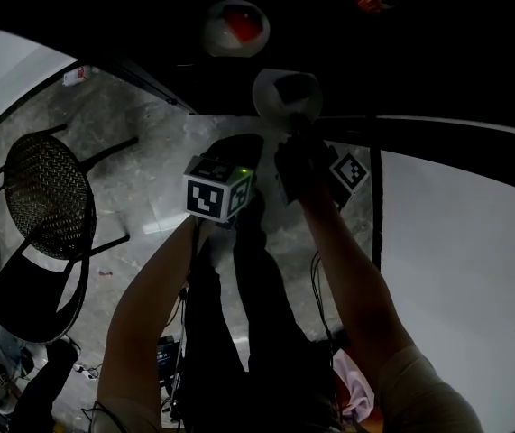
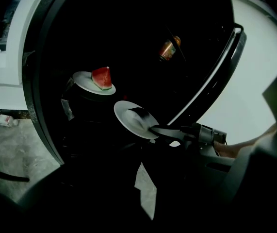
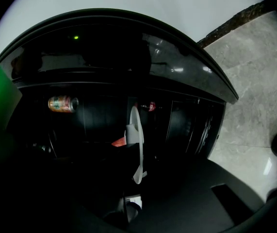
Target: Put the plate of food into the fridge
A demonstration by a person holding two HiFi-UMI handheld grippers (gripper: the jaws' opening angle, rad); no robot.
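Observation:
A white plate (image 2: pixel 134 120) carrying a small piece of food hangs inside the dark fridge, and my right gripper (image 2: pixel 158 129) is shut on its near rim. In the right gripper view the plate (image 3: pixel 138 144) stands edge-on just above the gripper (image 3: pixel 130 204). In the head view the plate (image 1: pixel 286 91) sits above my right hand. A second plate with a red watermelon slice (image 2: pixel 101 78) rests deeper in the fridge, to the left. The left gripper's marker cube (image 1: pixel 216 195) hovers beside the right one. Its jaws are lost in darkness.
The open white fridge door (image 2: pixel 235 86) with its black seal stands to the right. A drink can (image 3: pixel 62 103) lies on a fridge shelf. A black mesh chair (image 1: pixel 45 197) stands on the grey stone floor (image 1: pixel 149 152) at left. Cables lie by the person's feet.

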